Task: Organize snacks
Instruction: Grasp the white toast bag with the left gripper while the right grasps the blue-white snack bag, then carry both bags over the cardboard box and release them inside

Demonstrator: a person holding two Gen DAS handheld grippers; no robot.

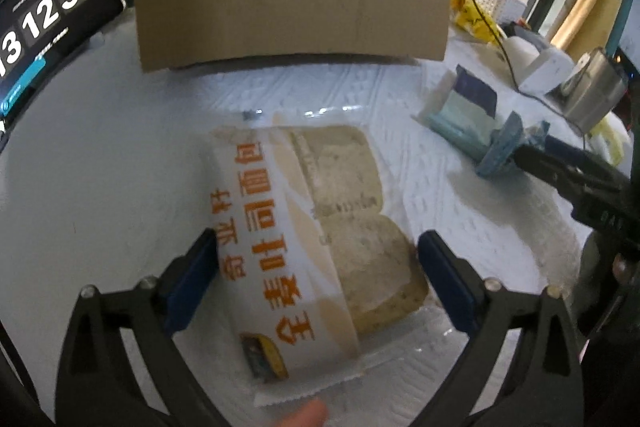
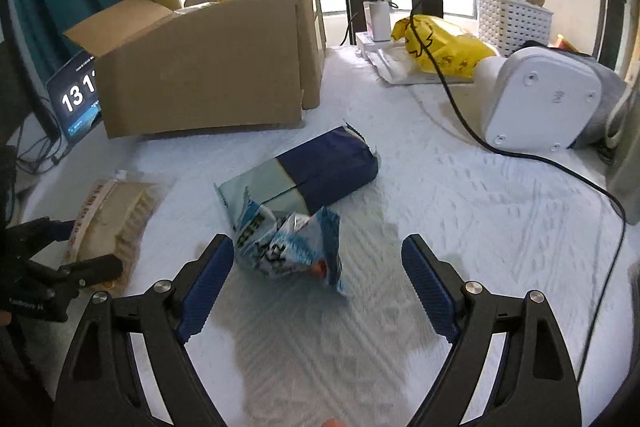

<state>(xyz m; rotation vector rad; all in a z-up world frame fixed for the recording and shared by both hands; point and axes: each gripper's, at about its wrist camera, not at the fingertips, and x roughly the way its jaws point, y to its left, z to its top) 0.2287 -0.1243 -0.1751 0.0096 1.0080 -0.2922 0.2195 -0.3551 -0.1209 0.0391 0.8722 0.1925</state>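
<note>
Left gripper (image 1: 316, 267) jaws wide around the bread pack (image 1: 320, 227), not pinching; right gripper (image 2: 318, 267) open, empty, by the blue snack bag (image 2: 304, 195).

Clock screen (image 1: 48, 27) at upper left of the left wrist view cut by the frame edge, first digit partly lost; half hidden behind the cardboard box (image 2: 200, 75) in the right wrist view. Box interior unseen. Crumpled blue packet (image 2: 288, 247) lettering blurred, unreadable.

White textured table cover (image 2: 460, 211): cardboard box (image 2: 200, 79) far left, bread pack (image 1: 320, 227) near left, blue snack pack (image 2: 308, 183) centre, white appliance (image 2: 544, 99) right
</note>
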